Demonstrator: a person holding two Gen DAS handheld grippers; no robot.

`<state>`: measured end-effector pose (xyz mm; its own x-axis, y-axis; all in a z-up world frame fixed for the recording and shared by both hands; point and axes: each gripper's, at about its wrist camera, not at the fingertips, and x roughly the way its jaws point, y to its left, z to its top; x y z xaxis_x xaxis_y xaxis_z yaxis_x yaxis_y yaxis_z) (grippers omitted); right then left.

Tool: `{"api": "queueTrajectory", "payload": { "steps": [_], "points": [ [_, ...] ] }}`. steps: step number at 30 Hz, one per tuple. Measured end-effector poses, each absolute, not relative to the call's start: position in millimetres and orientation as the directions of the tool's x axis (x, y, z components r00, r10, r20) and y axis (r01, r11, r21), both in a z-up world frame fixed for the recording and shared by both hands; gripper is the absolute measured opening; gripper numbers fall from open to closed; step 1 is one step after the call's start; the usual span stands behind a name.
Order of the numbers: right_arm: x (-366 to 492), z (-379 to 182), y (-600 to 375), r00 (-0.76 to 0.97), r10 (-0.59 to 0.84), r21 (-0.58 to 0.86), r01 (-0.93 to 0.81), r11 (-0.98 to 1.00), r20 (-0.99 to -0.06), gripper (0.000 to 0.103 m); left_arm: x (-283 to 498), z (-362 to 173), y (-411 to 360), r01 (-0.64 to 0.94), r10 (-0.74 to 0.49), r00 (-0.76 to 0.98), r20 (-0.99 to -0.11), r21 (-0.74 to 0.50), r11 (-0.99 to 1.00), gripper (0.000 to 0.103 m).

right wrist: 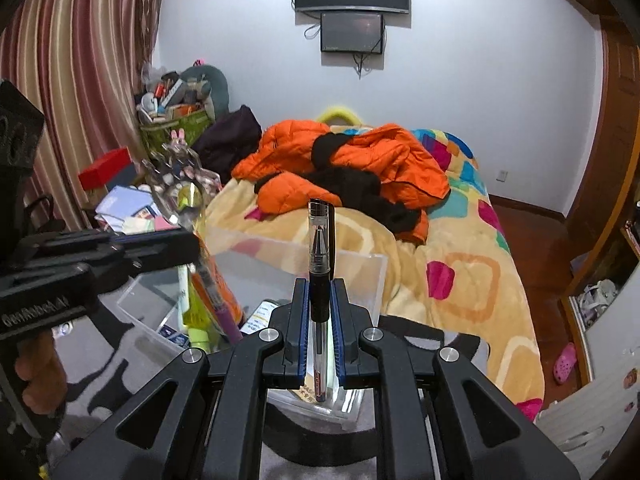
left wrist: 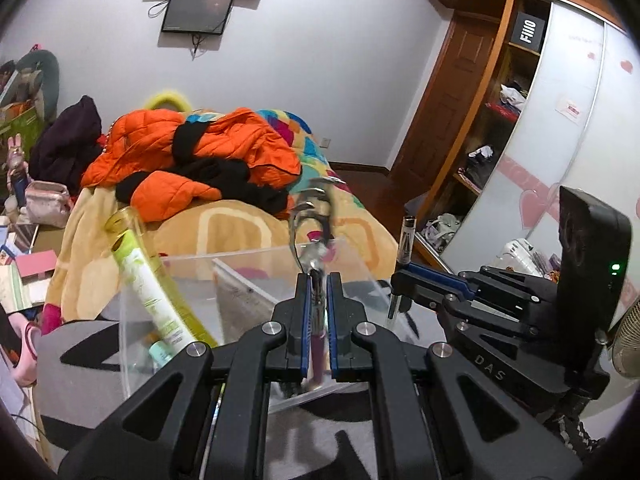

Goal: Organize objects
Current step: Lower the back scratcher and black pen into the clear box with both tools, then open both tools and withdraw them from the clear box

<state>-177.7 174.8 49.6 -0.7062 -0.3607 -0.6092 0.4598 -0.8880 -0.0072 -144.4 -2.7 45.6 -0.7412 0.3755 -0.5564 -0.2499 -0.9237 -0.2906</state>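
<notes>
My left gripper (left wrist: 318,284) is shut on a metal tool with a purple handle (left wrist: 316,344); its blurred silver head (left wrist: 314,208) sticks up above a clear acrylic box (left wrist: 240,280) with a divider. A green-and-white tube (left wrist: 152,296) leans in the box's left compartment. My right gripper (right wrist: 320,292) is shut on a black pen with a clear cap (right wrist: 320,236), held upright over the same box (right wrist: 360,272). The left view shows the right gripper (left wrist: 400,284) and its pen (left wrist: 408,236) to the right. In the right view the left gripper (right wrist: 192,240) reaches in from the left.
The box stands on a grey surface with black patterning (left wrist: 80,360). Behind it is a bed (right wrist: 460,280) piled with an orange jacket (right wrist: 360,160). A cluttered side table (right wrist: 128,208) is at left, a wardrobe (left wrist: 500,140) at right. A hand (right wrist: 40,376) grips the left tool.
</notes>
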Motion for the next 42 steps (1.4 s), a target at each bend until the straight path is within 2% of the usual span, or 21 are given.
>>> {"api": "queueTrajectory", "payload": {
  "steps": [12, 21, 28, 33, 35, 37, 40, 42],
  "points": [
    [-190, 25, 155, -0.655, -0.365, 0.001, 0.486, -0.874, -0.661, 0.009, -141, 23, -26, -0.159, 0.26, -0.719, -0.645, -0.212, -0.964, 0.006],
    [-201, 12, 144, -0.58, -0.422, 0.07, 0.531, -0.845, -0.697, 0.011, -134, 10, -31, -0.129, 0.195, -0.71, -0.677, -0.147, -0.981, 0.007],
    [-204, 0, 134, -0.517, -0.441, 0.109, 0.551, -0.827, -0.733, 0.012, -129, 7, -31, -0.11, 0.163, -0.713, -0.682, -0.121, -0.987, 0.03],
    [-204, -5, 137, -0.48, -0.449, 0.14, 0.55, -0.823, -0.754, 0.014, -124, 10, -34, -0.099, 0.15, -0.723, -0.674, -0.115, -0.988, 0.043],
    [-201, -3, 141, -0.479, -0.452, 0.142, 0.552, -0.822, -0.753, 0.016, -123, 13, -35, -0.093, 0.144, -0.73, -0.668, -0.111, -0.989, 0.045],
    [-198, 0, 144, -0.48, -0.454, 0.141, 0.555, -0.82, -0.75, 0.02, -120, 16, -35, -0.087, 0.138, -0.735, -0.664, -0.11, -0.99, 0.05],
    [-189, 7, 147, -0.495, -0.461, 0.136, 0.559, -0.818, -0.736, 0.032, -115, 22, -35, -0.08, 0.129, -0.749, -0.65, -0.105, -0.991, 0.059],
    [-181, 14, 149, -0.513, -0.463, 0.126, 0.56, -0.819, -0.723, 0.043, -112, 26, -33, -0.077, 0.122, -0.756, -0.643, -0.097, -0.992, 0.061]
  ]
}}
